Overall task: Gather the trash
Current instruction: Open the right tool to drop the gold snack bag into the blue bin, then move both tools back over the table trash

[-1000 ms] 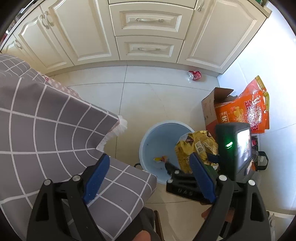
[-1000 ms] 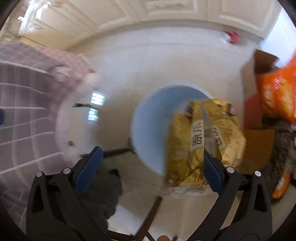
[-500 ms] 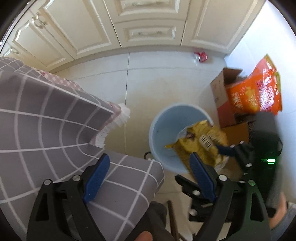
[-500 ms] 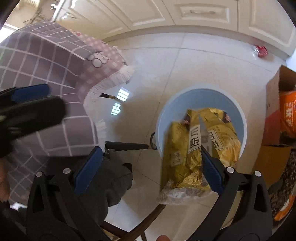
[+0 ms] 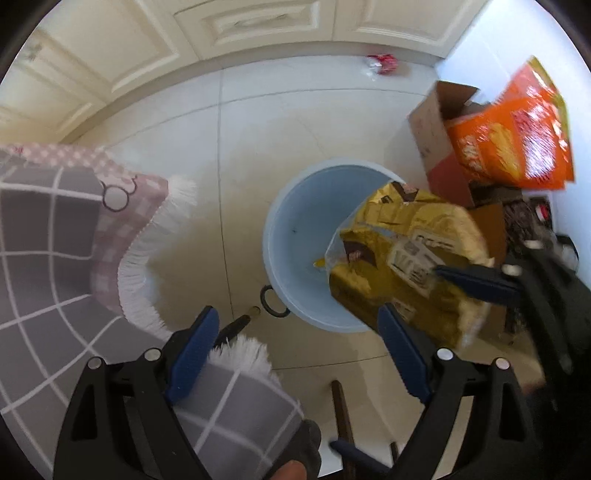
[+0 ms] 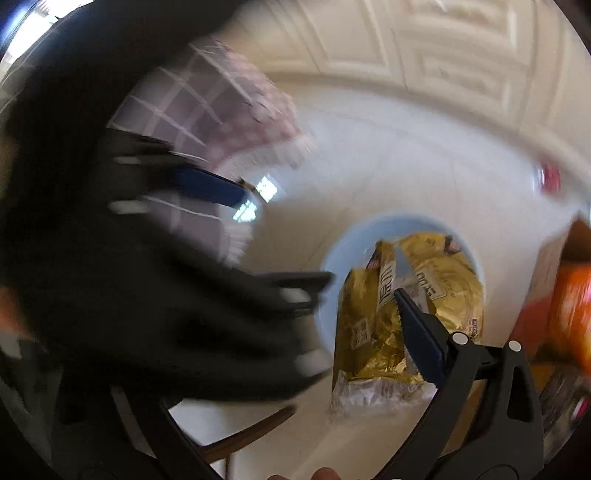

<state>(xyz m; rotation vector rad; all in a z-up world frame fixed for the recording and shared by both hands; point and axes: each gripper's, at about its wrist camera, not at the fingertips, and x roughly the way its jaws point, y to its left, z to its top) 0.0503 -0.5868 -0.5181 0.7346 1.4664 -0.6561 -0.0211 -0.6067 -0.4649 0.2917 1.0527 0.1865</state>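
Note:
A light blue bin stands on the tiled floor. A big gold snack bag tilts over its right rim. My right gripper has its jaws wide apart. The gold bag leans against the inner side of its right finger; the left finger is hidden behind a black blur. My left gripper points down, open and empty, above the bin's near rim and the tablecloth's fringed corner. A small yellow scrap lies in the bin. A crumpled red piece of trash lies by the cabinets.
A grey checked tablecloth with a white fringe fills the left. A cardboard box and an orange bag stand right of the bin. Cream cabinets run along the back. A wooden chair leg shows at the bottom.
My left gripper has sunk toward the floor, so the bin looks larger. The right gripper has rolled with the gold bag against its finger. The left gripper now blurs across the right wrist view.

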